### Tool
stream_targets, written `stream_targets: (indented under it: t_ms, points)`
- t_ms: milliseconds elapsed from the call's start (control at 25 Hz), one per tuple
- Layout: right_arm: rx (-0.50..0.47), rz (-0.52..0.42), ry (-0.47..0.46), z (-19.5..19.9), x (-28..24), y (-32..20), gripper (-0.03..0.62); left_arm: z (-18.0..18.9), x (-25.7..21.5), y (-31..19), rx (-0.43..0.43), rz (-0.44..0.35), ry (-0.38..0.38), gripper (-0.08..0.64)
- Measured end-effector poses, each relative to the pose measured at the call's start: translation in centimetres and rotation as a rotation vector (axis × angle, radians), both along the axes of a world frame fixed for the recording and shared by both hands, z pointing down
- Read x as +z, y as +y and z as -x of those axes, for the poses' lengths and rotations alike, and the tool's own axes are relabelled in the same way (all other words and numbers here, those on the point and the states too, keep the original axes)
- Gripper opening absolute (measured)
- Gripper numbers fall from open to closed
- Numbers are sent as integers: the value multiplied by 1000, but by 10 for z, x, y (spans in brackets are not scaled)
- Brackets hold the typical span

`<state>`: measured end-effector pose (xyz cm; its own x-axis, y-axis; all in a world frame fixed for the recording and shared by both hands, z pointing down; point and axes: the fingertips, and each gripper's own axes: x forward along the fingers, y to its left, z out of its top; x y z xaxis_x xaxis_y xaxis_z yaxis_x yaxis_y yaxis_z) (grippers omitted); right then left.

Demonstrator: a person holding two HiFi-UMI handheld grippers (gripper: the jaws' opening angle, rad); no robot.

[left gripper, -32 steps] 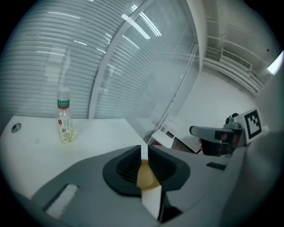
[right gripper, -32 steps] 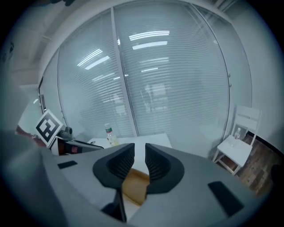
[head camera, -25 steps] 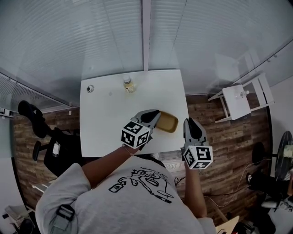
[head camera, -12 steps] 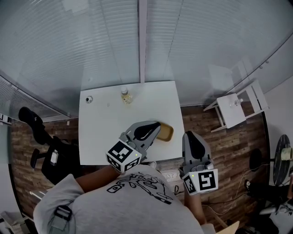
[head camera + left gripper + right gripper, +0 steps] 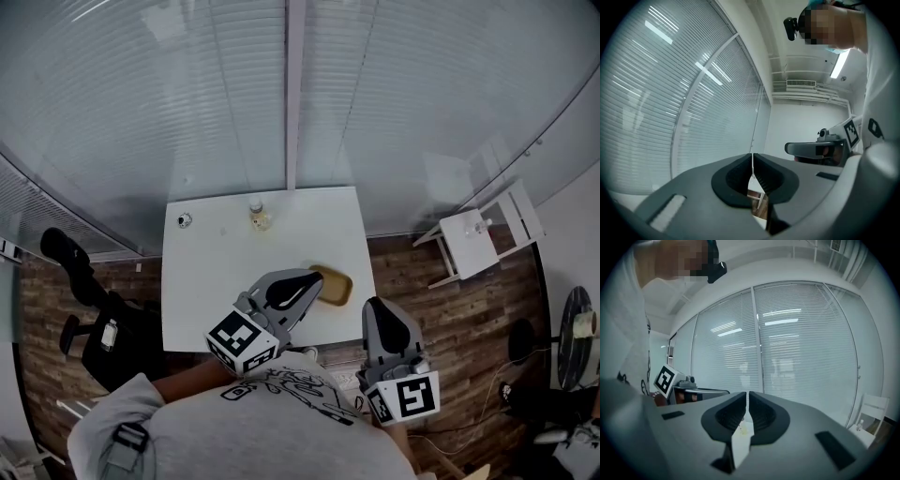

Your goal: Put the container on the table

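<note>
Two grey claws, my left claw (image 5: 312,278) and my right claw (image 5: 377,313), clench empty at the flat white table (image 5: 217,281); the rounded amber container (image 5: 336,287) sits on its near right corner.

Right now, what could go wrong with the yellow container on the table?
1. The container lies near the right edge of the table; a knock might slide it off.
2. The left gripper, shut and empty, overlaps the container's end in the head view, so lowering it carelessly could bump it.
3. The bottle stands at the far edge and might tip if the table is jolted.
</note>
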<state>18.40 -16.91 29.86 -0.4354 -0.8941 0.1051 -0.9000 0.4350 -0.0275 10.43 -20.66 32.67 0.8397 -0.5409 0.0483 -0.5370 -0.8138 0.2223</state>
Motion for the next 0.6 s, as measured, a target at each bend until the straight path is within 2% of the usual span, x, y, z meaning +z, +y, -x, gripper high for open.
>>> stream_targets:
  t_ms: [600]
  points:
    - [-10, -3, 19, 6, -6, 1, 18, -2, -1, 3, 16, 26, 30, 12]
